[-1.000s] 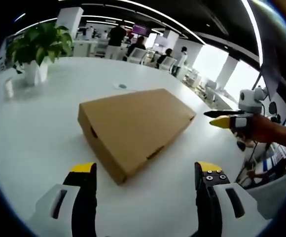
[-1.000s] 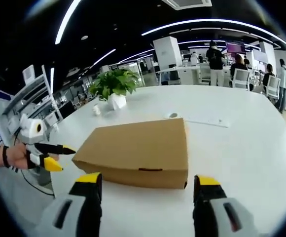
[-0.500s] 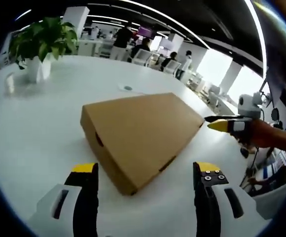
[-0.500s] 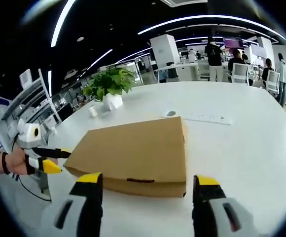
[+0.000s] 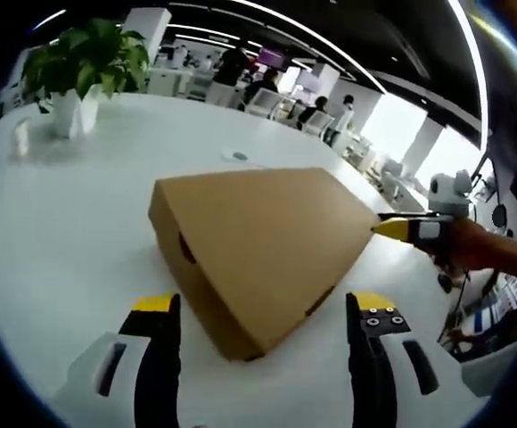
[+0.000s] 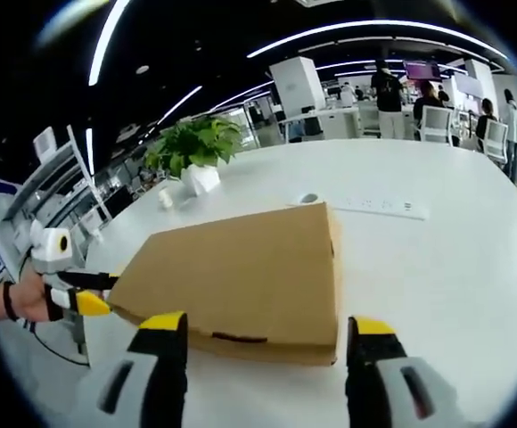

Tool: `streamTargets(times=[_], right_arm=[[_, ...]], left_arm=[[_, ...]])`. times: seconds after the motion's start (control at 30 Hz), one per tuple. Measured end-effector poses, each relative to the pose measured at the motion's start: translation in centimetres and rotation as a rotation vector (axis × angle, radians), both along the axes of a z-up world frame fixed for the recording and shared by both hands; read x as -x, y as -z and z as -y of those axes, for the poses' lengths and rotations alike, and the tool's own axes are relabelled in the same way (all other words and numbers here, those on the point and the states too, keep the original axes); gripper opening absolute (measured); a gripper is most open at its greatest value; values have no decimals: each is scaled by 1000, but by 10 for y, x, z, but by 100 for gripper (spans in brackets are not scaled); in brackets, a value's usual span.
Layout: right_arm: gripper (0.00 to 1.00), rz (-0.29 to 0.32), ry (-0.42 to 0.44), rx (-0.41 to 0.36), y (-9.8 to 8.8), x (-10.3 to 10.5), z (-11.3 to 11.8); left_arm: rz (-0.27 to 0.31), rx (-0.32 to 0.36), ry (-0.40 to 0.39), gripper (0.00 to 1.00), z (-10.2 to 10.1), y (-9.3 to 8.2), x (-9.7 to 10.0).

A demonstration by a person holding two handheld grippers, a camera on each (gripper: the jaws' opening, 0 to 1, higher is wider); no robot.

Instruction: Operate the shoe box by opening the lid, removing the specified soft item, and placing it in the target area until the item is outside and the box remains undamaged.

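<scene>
1. Office space stretches behind everything: a dark ceiling with long curved light strips, white pillars, desks and several people standing or sitting far off, toward 12 to 1 o'clock in both views.

2. White table (broad, with a rounded edge) carries everything. In the right gripper view the table runs out to 3 o'clock.

3. Shoe box, plain brown cardboard, lies flat near the middle of the table with its lid shut. In the left gripper view one corner points down toward 6 o'clock, between the jaws; a dark oval handhold shows on its short side. In the right gripper view the shoe box presents a long side wall with a small dark slot.

4. Left gripper has its yellow-tipped jaws spread wide, either side of the box's near corner, touching nothing. In the right gripper view the left gripper appears at 9 o'clock, held in a person's hand, its tips at the box's far-left corner (contact cannot be told).

5. Right gripper likewise stands with jaws parted, empty, just short of the box's long side. In the left gripper view the right gripper sits at 3 o'clock, tips at the box's corner.

6. Potted plant, green leaves in a white pot, stands at 10 o'clock, well apart from the box; the plant is at 11 o'clock in the right gripper view.

7. Small round thing lies on the table just beyond the box.
</scene>
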State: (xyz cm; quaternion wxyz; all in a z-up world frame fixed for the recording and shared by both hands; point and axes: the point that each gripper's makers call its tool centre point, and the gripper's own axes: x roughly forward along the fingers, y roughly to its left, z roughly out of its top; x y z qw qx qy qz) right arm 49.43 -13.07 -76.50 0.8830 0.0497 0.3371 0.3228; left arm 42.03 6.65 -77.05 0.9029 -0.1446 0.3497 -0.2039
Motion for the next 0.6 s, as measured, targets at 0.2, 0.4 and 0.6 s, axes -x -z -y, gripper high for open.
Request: streamTargets(times=[0.2, 0.4, 0.6], right_arm=[[70, -17, -7, -9, 5, -4, -2], [69, -35, -10, -10, 10, -7, -3], [71, -46, -17, -18, 11, -7, -6]], left_arm=[[4, -10, -6, 75, -2, 1, -5], [6, -20, -5, 70, -4, 2, -10], [-6, -3, 0, 66, -2, 4, -10]])
